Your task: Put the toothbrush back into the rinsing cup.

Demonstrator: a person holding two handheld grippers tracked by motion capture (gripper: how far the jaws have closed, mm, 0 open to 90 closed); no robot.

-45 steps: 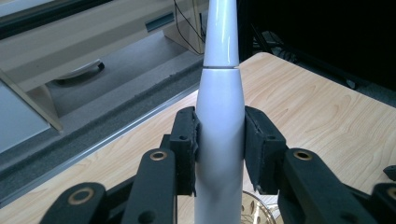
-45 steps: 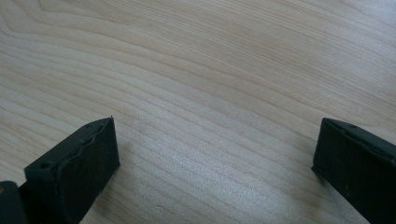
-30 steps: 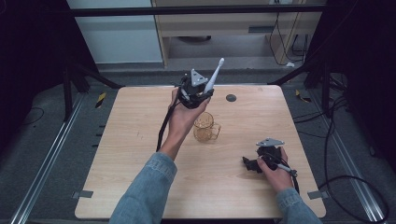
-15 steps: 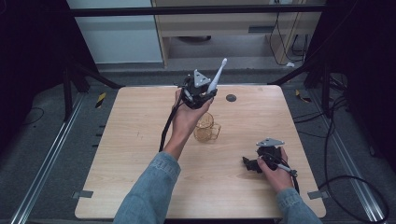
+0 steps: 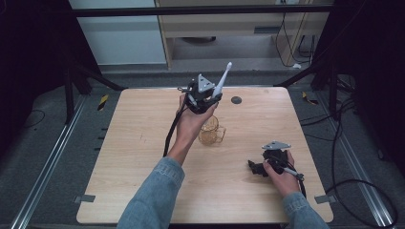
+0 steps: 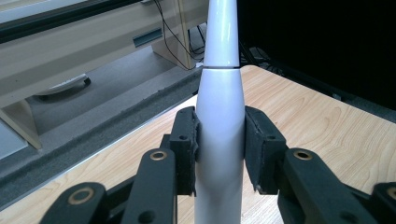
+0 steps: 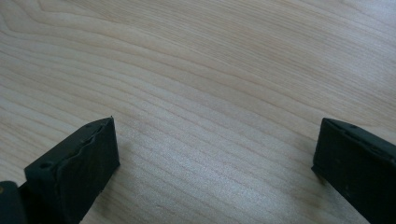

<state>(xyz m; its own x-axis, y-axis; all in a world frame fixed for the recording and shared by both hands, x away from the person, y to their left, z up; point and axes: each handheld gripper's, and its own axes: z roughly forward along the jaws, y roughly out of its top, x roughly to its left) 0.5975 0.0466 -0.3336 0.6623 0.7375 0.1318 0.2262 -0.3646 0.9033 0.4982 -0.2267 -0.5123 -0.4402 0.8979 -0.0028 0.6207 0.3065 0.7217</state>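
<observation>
- L gripper [image 5: 206, 98]: held up above the far-centre part of the table [image 5: 129, 157], jaws pointing up and away from the person.
- L jaws pinching a white electric toothbrush handle [image 5: 220, 83]; in the left gripper view both black pads [image 6: 184, 149] press flat on the sides of the handle's thicker lower body [image 6: 219, 140], one pad each side.
- Handle stands roughly upright betw. the pads in that view, w/ a seam ring above the grip and the narrower neck running out the top of frame.
- High view: toothbrush tilts up and to the right out of the L gripper, slim tip highest; not touching the table.
- Clear amber-tinted glass mug [image 5: 211, 132] stands upright on the table just below/near side of the L gripper; the L hand [image 5: 191, 121] overlaps its left edge in the high view. Contact betw. hand and mug: cannot tell.
- R gripper [image 5: 267, 164]: resting low at the near-right part of the table, well apart from the mug; R hand [image 5: 282, 174] wrapped around it.
- R jaws spread wide, nothing betw. them; right gripper view shows bare wood grain [image 7: 210, 93] betw. the two pads [image 7: 79, 163].
- Small dark round disc [image 5: 236, 100] lies on the table far-right of the L gripper, apart from everything else.
</observation>
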